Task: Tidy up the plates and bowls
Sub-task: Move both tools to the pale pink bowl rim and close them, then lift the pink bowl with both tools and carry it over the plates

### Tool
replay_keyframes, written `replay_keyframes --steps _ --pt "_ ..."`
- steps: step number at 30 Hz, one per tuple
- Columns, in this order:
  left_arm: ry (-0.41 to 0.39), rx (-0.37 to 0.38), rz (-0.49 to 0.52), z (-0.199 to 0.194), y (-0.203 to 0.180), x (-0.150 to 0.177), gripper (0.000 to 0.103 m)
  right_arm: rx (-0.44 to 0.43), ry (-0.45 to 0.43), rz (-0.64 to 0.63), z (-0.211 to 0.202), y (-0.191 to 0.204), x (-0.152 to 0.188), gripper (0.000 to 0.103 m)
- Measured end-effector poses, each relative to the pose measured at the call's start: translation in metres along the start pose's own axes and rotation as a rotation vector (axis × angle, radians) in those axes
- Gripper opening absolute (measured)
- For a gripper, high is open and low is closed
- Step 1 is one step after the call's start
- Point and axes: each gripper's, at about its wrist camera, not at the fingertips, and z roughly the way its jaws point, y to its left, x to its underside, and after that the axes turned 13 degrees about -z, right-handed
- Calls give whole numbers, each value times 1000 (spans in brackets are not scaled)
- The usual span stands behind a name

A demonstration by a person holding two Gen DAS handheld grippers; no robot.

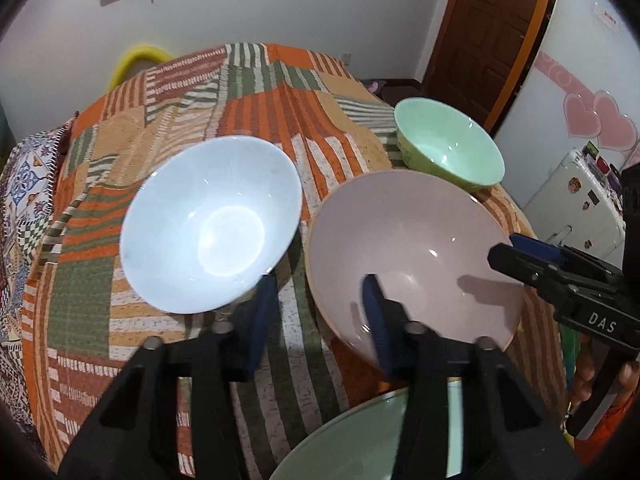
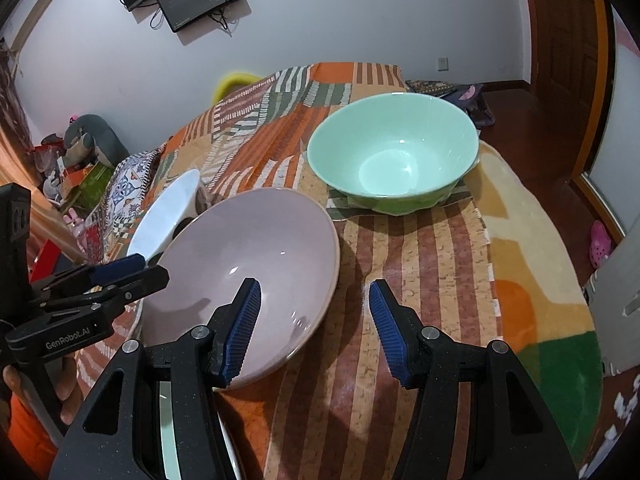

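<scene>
Looking along the left gripper (image 1: 320, 312), its black arms and ribbed blue pads stand partly open over the near-left rim of a wide, glossy pale pink ceramic bowl (image 1: 416, 248); one pad sits inside the bowl and the other outside it, over the cloth, and neither is seen pressing on the rim. To the left of the pink bowl, close beside it, lies a glossy pale blue bowl (image 1: 212, 224), tipped toward the camera. Beyond the pink bowl, just behind its far rim, sits a smaller mint green bowl (image 1: 448, 144). All rest on a patchwork cloth (image 1: 256, 92) of orange, green and cream stripes. At the bottom edge a pale green plate (image 1: 360, 440) shows between the gripper arms. The right gripper (image 1: 520, 252) reaches in from the right at the pink bowl's far-right rim.

From the right wrist, the right gripper (image 2: 316, 320) is spread moderately wide and grips nothing: its left pad hangs inside the pale pink bowl (image 2: 256, 248) and its right pad over the striped cloth (image 2: 420, 264), with the bowl's rim between them. The mint green bowl (image 2: 392, 156) stands upright farther off to the right. The pale blue bowl (image 2: 164, 216) appears white here and peeks out behind the pink one. The left gripper (image 2: 140, 268) enters from the left at the pink bowl's rim, a hand (image 2: 60, 384) on its handle.
</scene>
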Motion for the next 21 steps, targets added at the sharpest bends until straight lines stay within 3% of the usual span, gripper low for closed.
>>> replay_keyframes --steps 4,7,21 --pt "13 -9 -6 9 0 1 21 -24 17 11 7 -4 -1 38" --pt "24 11 -24 13 3 2 17 -34 27 11 12 -5 0 25" --pt "39 -6 -34 4 2 7 12 -43 34 4 9 7 -1 22"
